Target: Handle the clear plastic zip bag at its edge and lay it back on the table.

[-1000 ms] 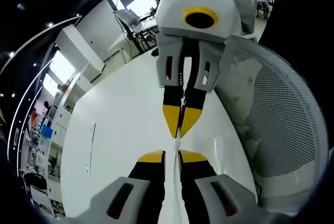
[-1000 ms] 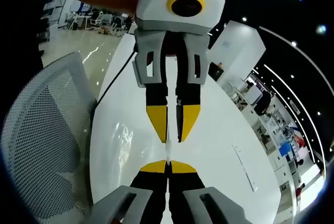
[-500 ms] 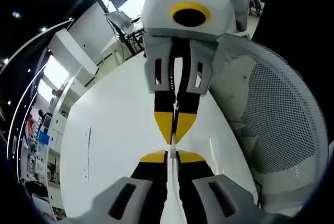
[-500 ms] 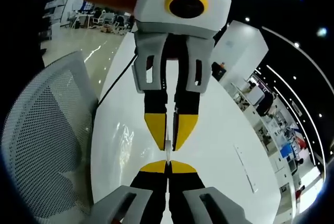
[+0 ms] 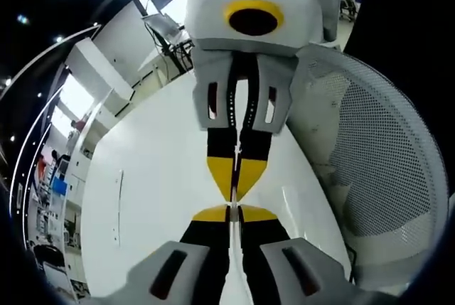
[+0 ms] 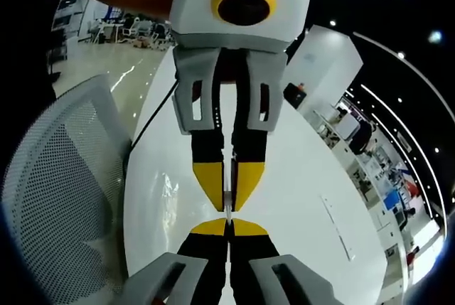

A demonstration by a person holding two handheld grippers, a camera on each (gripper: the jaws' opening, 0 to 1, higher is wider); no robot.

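Tabletop [image 5: 156, 177]: long, white and glossy, running away under both tongs; seen again in the right gripper view [image 6: 298, 177], with a thin flat strip lying on it off to the side in each view.

Mesh chair [image 5: 370, 170]: pale perforated back, just beside the tabletop's edge; in the right gripper view [image 6: 64, 177] it stands on the opposite side of the picture.

Right tongs [image 6: 227, 223]: yellow-tipped jaws pressed together on the thin edge of the bag. In the left gripper view [image 5: 233, 191] they come in from above, tips meeting the left tongs' tips almost nose to nose.

Left tongs [image 5: 233, 214]: jaws likewise closed, the bag's edge pinched between them. In the right gripper view [image 6: 227, 202] they point down at the right tongs, a bare forearm behind them.

Clear plastic zip bag [image 6: 227, 209]: only a slim pale sliver of its edge shows, held between the two pairs of tips above the tabletop; also seen edge-on in the left gripper view [image 5: 233, 209]. The rest of the bag cannot be made out.
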